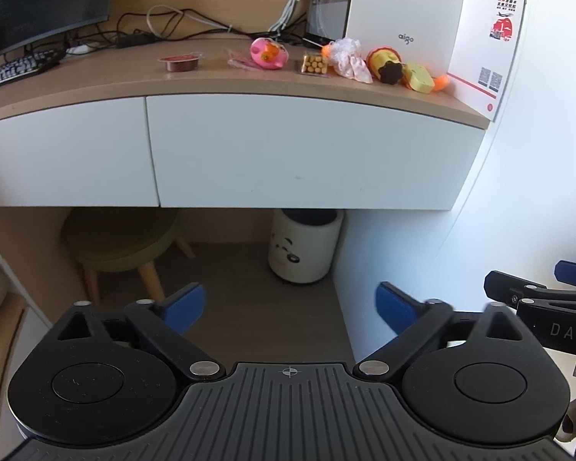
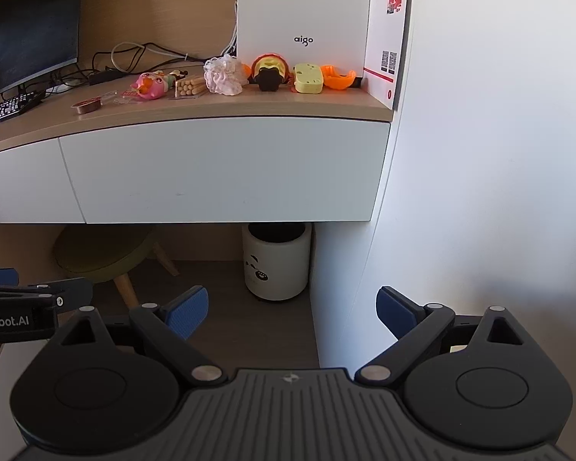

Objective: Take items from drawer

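The white right-hand drawer [image 1: 303, 153] [image 2: 226, 171] under the wooden desk top is closed, its flat front facing me. On the desk above it lie several small items: a pink toy [image 1: 268, 53] [image 2: 151, 84], a pack of sticks [image 1: 314, 64] [image 2: 190, 86], a white lace bundle [image 1: 347, 59] [image 2: 224, 75], a brown-and-yellow toy [image 1: 388, 65] [image 2: 268, 73] and a yellow block [image 1: 418, 77] [image 2: 308, 78]. My left gripper [image 1: 290, 307] hangs open well below and in front of the drawer, nothing between its blue pads. My right gripper [image 2: 292, 309] is likewise open and empty, beside the left one.
A white bin with a panda print [image 1: 305, 246] [image 2: 276, 261] and a green stool [image 1: 123, 238] [image 2: 103, 249] stand under the desk. A white aigo box [image 1: 403, 11] [image 2: 303, 11] and a leaflet stand at the back right against the wall. A monitor, keyboard and cables occupy the left.
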{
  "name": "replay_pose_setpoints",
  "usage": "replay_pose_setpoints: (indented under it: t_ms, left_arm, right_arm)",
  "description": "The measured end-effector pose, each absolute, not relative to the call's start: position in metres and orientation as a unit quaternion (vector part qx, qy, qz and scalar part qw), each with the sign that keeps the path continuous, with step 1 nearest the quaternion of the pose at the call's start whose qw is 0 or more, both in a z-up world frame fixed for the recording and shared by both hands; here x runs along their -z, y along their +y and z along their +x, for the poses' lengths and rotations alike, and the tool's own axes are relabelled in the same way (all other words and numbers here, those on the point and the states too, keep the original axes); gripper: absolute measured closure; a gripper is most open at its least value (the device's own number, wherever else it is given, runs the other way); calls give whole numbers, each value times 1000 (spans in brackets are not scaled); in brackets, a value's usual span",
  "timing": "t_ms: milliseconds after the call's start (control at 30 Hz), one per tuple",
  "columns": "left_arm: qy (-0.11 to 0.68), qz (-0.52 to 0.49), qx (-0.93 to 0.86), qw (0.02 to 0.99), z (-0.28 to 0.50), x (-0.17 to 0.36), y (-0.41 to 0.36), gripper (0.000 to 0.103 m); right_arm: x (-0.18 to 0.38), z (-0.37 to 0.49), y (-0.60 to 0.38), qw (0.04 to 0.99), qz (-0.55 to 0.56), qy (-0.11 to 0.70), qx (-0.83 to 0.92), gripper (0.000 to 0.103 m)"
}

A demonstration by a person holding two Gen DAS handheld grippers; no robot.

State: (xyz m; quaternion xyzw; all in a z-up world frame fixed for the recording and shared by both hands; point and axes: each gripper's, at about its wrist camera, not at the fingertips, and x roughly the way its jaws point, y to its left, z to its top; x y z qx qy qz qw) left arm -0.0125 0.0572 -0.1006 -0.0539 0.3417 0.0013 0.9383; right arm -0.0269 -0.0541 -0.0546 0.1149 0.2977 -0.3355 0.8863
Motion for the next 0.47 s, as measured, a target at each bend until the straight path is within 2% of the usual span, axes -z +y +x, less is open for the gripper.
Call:
replay_pose_setpoints:
  t_ms: [67, 133, 167, 200, 233, 300, 467]
  left_arm:
    - [342, -54, 3, 938, -10, 101, 59, 51]
    - [338, -52, 9, 940, -7, 100, 59, 62]
    - [335, -53, 20, 941, -7, 99, 60, 78]
    - [330, -65, 33, 941, -6, 97, 61, 88]
    - [325, -86, 45, 941, -5, 95, 64, 92]
    - [328, -122, 56, 935, -1, 90, 68, 92]
    - [322, -126, 41, 937, 15, 67, 81, 92]
  right_arm:
    - [55, -26, -55, 887, 113, 297, 335, 8]
    - [55, -26, -55, 887, 110, 297, 336, 8]
    - [55, -25, -56, 887, 107, 298, 336, 8]
    - [54, -24, -56, 887, 104, 299, 337, 8]
    - [52, -23, -57, 886, 101, 300, 338, 8]
    - [44, -21, -58, 886, 96, 304, 336, 8]
    - [-11, -14, -57, 899, 77, 289, 320, 8]
